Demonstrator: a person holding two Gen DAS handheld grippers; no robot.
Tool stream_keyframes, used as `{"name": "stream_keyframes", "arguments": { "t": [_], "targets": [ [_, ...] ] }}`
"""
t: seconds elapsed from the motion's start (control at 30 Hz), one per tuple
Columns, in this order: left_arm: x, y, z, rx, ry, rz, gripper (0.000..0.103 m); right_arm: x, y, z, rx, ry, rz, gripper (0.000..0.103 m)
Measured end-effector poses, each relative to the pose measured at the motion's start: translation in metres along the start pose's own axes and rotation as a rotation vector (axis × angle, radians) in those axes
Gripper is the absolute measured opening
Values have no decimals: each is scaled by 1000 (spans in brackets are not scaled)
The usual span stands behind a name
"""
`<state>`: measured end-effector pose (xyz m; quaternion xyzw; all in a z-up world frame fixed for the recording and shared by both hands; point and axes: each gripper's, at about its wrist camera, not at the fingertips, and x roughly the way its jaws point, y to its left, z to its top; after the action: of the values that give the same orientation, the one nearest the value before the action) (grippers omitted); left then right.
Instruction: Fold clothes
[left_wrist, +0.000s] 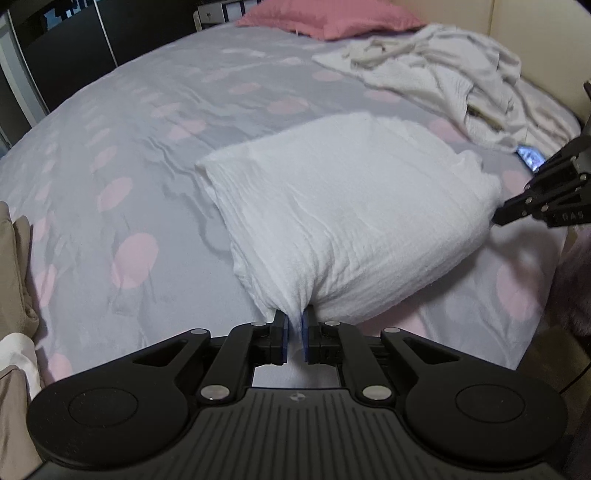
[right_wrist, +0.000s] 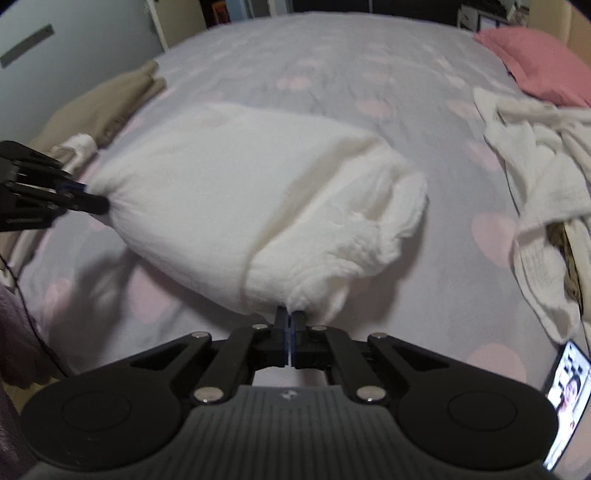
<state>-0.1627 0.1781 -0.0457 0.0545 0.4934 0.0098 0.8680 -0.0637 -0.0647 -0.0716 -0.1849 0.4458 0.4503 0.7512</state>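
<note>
**Both claws pinching the white cloth**

Left claw (left_wrist: 294, 326) is clamped on one near corner of the white cloth (left_wrist: 343, 218), right claw (right_wrist: 289, 320) is clamped on the other, so it sags between them over the bed (left_wrist: 147, 122). Further out: crumpled white pile (left_wrist: 454, 85), pink pillow (left_wrist: 332, 16), beige clothes (right_wrist: 99, 107), and a lit phone (right_wrist: 565, 398) at the bed's edge.

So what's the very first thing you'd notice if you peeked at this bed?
The big white cloth in the middle of the bed, pinched at two near corners by the left tool and the right tool. Next, the pink pillow at the far end, with a crumpled cream heap beside it.
</note>
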Motion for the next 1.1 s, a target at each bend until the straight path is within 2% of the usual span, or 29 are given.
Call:
{"name": "stream_keyframes", "arguments": {
  "t": [0.13,0.23,0.3,0.37,0.47,0.5,0.53,0.57,0.6,0.67,0.77,0.83,0.93,1.03,1.1],
  "targets": [
    [6,-1,-4,20,17,8,5,15,-8,-6,8,57,-28,0],
    [9,4,-6,26,30,55,5,16,-18,-11,9,78,-73,0],
    [9,10,-7,-13,27,15,5,14,-27,-14,26,81,-91,0],
    [9,4,-7,9,33,9,5,10,-28,-13,45,60,-54,0],
    [10,-2,-7,32,41,5,5,5,-15,-13,33,49,47,7],
    [10,-2,-7,32,43,6,5,6,-8,-14,13,58,66,12],
    [10,-2,-7,32,45,7,5,7,-2,-15,-10,67,80,28],
    [11,-2,-7,31,48,7,5,7,5,-16,-33,76,94,34],
    [11,-2,-7,31,49,7,5,9,9,-17,-49,82,94,36],
    [12,-4,-8,36,53,9,5,15,12,-18,-64,86,76,36],
    [13,-5,-8,43,55,13,5,17,3,-15,-3,51,79,33],
    [13,-5,-7,41,54,15,5,15,-4,-11,41,25,82,16],
    [9,-3,-7,37,41,15,5,4,-8,-7,74,-34,62,7],
    [2,-1,-3,18,16,27,5,-13,0,-3,2,-90,7,6],
    [-3,2,-2,6,2,19,5,-15,6,-3,-50,-77,-31,5]
  ]
}}
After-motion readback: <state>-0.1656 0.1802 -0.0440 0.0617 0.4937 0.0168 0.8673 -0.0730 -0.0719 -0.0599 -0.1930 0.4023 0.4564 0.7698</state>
